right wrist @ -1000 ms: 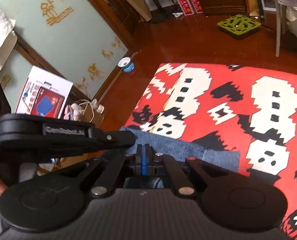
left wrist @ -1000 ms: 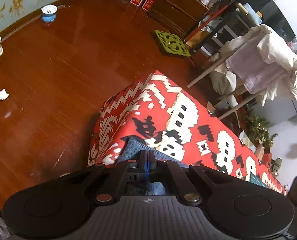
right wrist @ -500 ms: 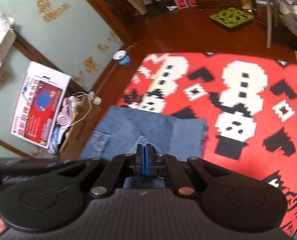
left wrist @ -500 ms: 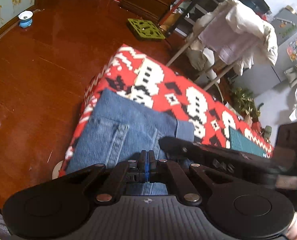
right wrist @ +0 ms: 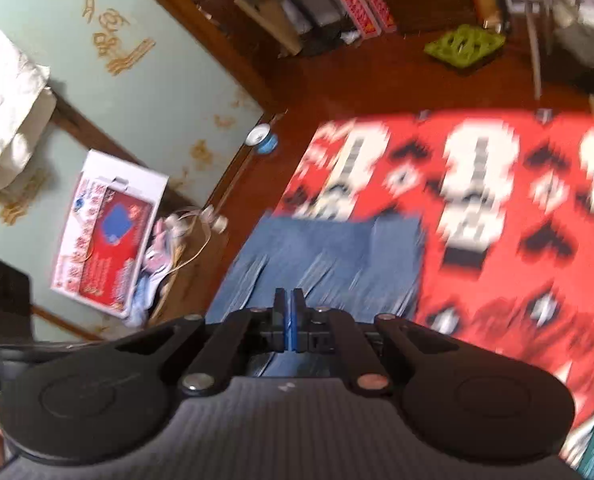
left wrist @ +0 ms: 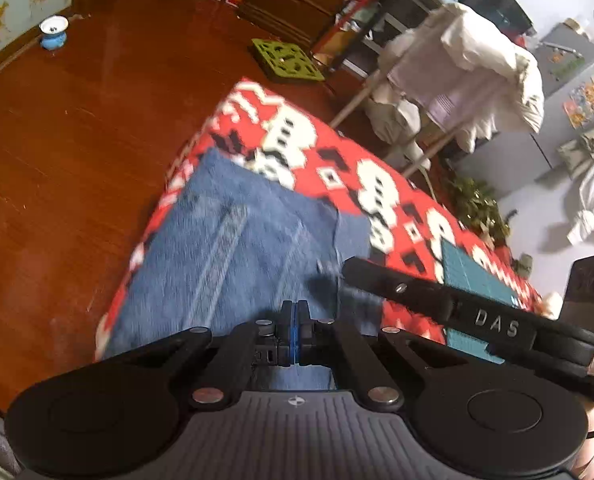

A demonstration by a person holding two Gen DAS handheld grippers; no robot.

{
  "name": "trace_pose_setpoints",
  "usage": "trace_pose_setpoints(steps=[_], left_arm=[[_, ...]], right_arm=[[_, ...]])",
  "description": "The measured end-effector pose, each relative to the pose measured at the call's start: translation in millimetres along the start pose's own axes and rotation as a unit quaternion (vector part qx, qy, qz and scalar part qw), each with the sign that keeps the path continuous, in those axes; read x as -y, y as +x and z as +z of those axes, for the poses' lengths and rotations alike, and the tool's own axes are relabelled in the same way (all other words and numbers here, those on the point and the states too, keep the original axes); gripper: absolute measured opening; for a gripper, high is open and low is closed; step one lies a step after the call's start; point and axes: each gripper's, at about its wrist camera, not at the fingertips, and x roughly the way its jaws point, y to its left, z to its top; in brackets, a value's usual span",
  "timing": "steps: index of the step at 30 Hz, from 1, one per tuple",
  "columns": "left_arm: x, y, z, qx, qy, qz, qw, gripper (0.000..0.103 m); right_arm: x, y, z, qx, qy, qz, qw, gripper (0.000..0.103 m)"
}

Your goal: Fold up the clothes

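Folded blue denim jeans (left wrist: 237, 256) lie at the near corner of the worktop's red, white and black patterned cloth (left wrist: 337, 160), long axis running away from both cameras. Left tool (left wrist: 294, 312) and right tool (right wrist: 288, 300) have their fingers pressed together; whether either pinches the denim below them is hidden.

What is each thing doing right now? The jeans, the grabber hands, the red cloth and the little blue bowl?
Blue denim jeans: lying folded on the table's corner, blurred.
Left gripper: shut; whether it pinches denim is unclear.
Right gripper: shut, above the jeans' near edge.
Red, white and black patterned tablecloth: spread flat under the jeans.
Small blue and white bowl: upright on the wooden floor.
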Motion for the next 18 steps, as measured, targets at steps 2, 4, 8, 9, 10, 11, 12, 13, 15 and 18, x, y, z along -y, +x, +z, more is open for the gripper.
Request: trace_pose_setpoints(steps=[2, 4, 8, 9, 10, 11, 12, 13, 15, 18], left_arm=[[-1.2, -1.9, -12.0, -0.009, -0.001, 0.0, 1.0, 0.0], [-3.2, -3.9, -23.9, -0.016, -0.003, -0.002, 0.9999, 0.0], [-10.0, -12.5, -48.2, -0.019, -0.008, -0.004, 0.9998, 0.0], [-11.9, -15.4, -53.0, -0.017, -0.009, -0.005, 0.9998, 0.0], [-13.3, -16.1, -56.8, -0.016, -0.011, -0.006, 0.9998, 0.0], [-14.6, -16.0, -60.3, -0.015, -0.012, -0.006, 0.9998, 0.001], [-15.9, -15.9, -63.7, -0.014, -0.013, -0.006, 0.9998, 0.001], [-17.2, -15.8, -67.1, -0.013, -0.014, -0.006, 0.9998, 0.001], [-10.9, -14.7, -73.6, -0.001, 0.012, 0.008, 0.9999, 0.003], [-1.9, -13.8, -75.4, 0.006, 0.034, 0.028, 0.999, 0.003]], right_arm=[[-6.2, 0.1, -15.9, -0.014, 0.001, -0.001, 1.0, 0.001], [-12.5, 1.2, -32.3, -0.028, -0.002, -0.002, 1.0, 0.001], [-22.2, -3.8, -58.7, -0.04, -0.011, -0.006, 0.999, 0.002], [-23.4, -5.1, -64.2, -0.043, -0.011, -0.008, 0.999, 0.002], [-24.6, -6.5, -69.7, -0.046, -0.011, -0.01, 0.999, 0.002], [-25.8, -7.9, -75.2, -0.048, -0.011, -0.011, 0.999, 0.002], [-26.9, -9.2, -80.6, -0.051, -0.011, -0.013, 0.999, 0.001], [-26.8, -8.8, -84.9, -0.049, -0.018, -0.018, 0.998, 0.0], [-26.6, -8.2, -93.5, -0.045, -0.03, -0.029, 0.998, 0.0], [-21.6, -12.6, -98.4, -0.034, -0.009, -0.026, 0.999, 0.0]])
